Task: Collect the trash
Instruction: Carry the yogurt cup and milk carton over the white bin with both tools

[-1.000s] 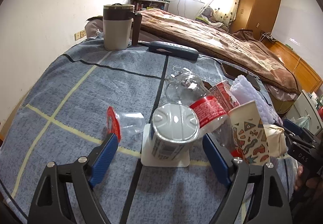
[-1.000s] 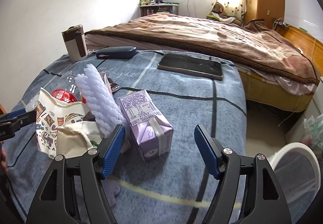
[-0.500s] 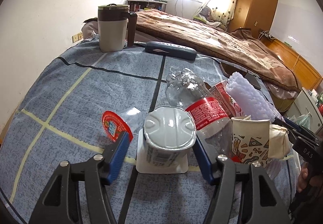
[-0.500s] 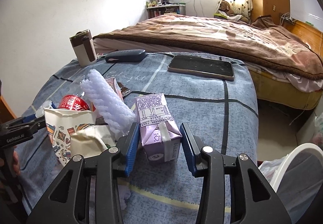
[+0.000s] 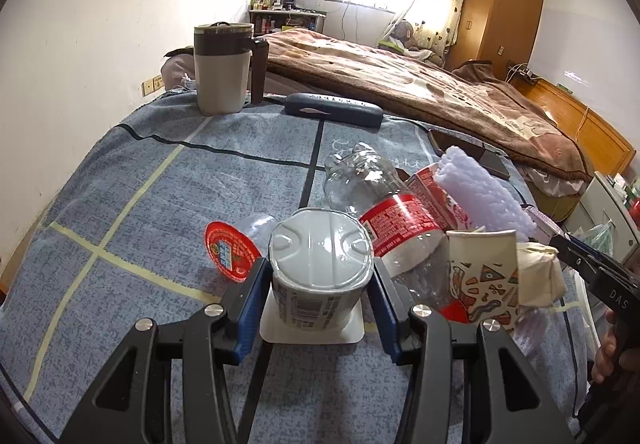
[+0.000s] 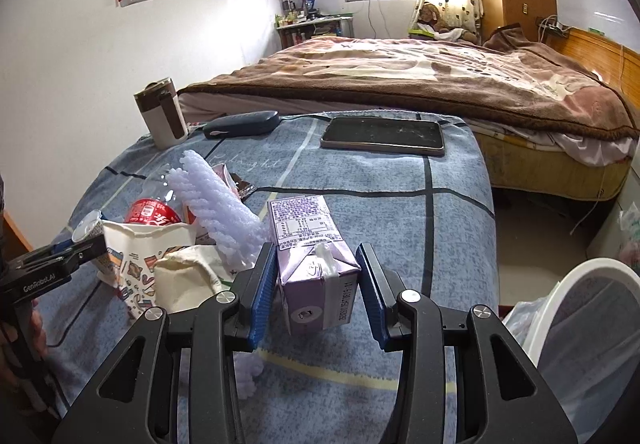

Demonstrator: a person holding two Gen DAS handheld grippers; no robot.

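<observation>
One bottle [image 5: 384,204], two cartons [image 6: 312,260], two cups [image 5: 320,272].

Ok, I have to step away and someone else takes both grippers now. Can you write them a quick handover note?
Left hand-held gripper: closing on the upturned white cup, pads at its sides.
Right hand-held gripper: shut on the purple carton.
Both items sit on the blue cloth. Bottle, paper cup, red lid, foam net lie there too.
White bin sits at lower right.
Done: nothing binned that I can see.
Left: lift, bin, repeat.
</observation>
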